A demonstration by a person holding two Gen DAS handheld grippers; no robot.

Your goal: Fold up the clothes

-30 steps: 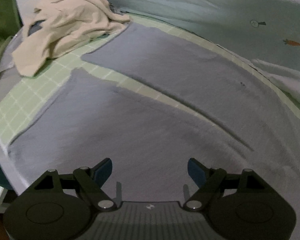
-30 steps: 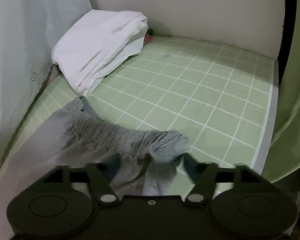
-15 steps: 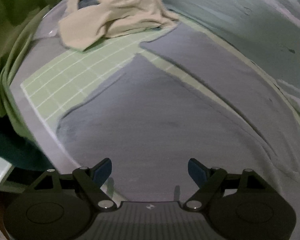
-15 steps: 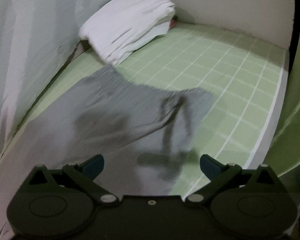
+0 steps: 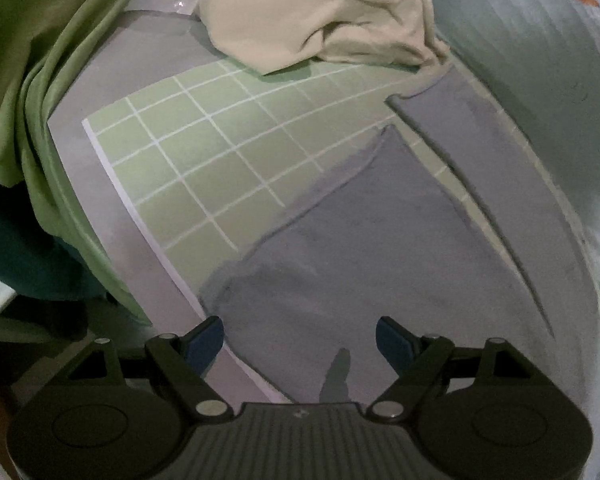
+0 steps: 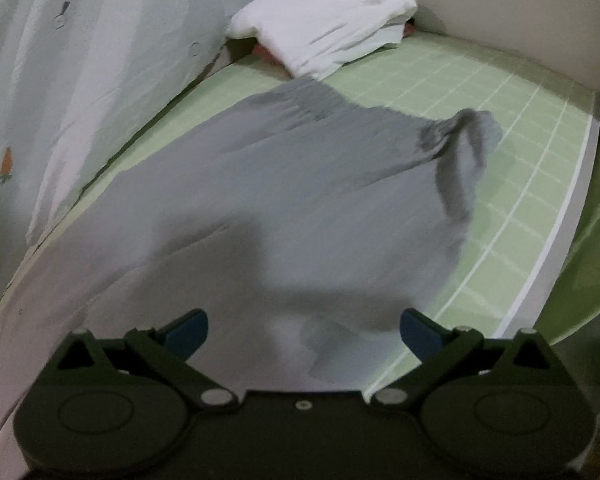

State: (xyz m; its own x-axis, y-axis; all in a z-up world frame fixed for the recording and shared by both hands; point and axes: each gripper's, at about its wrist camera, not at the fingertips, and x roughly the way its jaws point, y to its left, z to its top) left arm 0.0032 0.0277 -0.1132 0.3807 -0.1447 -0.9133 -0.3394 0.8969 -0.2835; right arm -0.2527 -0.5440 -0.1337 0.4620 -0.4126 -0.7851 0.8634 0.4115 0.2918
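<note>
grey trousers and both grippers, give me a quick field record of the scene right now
garment: grey trousers, spread on the green grid mat
legs: apart, lying flat
waistband end: bunched
left gripper: open, holding nothing
right gripper: open, holding nothing
other clothes: crumpled beige garment; folded white cloth
fold: not yet begun

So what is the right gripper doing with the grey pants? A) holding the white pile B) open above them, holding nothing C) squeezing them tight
B: the right gripper has its jaws spread wide over the grey pants, with nothing pinched between them.
</note>
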